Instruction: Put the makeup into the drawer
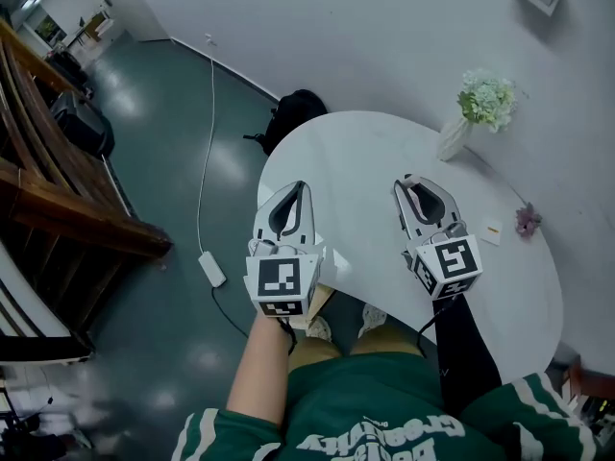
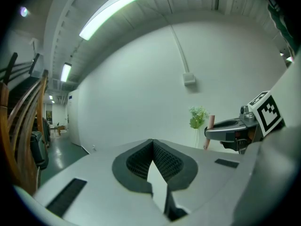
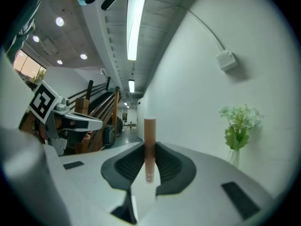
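The makeup is a slim brown tube (image 3: 149, 147) that stands upright between the pads of my right gripper (image 3: 149, 145), which is shut on it. In the left gripper view the tube's top (image 2: 211, 121) sticks up from the right gripper's tips (image 2: 209, 133). In the head view the right gripper (image 1: 411, 181) hovers over the white round table (image 1: 356, 152). Beside it, my left gripper (image 1: 301, 188) hangs at the table's left edge. Its jaw tips meet with nothing between them (image 2: 153, 141). No drawer is in any view.
A white vase of pale green flowers (image 1: 480, 104) stands at the table's far side, with a small card (image 1: 492, 230) and a pink flower (image 1: 526, 221) at the right. On the floor lie a black bag (image 1: 293, 113) and a power strip (image 1: 212, 269). Wooden rails (image 1: 58, 181) rise at the left.
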Tool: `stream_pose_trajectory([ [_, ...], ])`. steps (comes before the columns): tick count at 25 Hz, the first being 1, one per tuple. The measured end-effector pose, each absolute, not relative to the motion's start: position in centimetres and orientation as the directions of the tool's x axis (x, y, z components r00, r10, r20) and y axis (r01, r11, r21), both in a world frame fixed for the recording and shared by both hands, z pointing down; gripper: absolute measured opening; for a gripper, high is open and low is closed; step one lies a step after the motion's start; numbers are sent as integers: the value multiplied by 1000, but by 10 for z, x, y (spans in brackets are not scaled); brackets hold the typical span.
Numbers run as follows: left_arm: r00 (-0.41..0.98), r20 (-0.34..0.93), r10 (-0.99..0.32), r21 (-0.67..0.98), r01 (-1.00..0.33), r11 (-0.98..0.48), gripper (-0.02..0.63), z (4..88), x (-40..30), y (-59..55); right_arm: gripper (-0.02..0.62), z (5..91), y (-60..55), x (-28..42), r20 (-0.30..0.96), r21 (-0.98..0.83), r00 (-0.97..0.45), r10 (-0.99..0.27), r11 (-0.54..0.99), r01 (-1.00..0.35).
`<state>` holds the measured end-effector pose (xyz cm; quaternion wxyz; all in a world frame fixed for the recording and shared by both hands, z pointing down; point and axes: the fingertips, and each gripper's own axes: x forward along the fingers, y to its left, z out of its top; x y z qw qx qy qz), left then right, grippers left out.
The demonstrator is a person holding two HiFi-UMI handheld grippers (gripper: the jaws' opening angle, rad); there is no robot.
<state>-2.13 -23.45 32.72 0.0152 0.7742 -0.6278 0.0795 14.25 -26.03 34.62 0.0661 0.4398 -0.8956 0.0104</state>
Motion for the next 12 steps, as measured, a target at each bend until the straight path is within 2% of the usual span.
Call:
stream_pose_trajectory([
  [12, 19, 147, -989, -101, -994, -34, 0, 330, -140, -154, 75, 359, -212, 2, 141, 12, -761, -634, 769, -639],
])
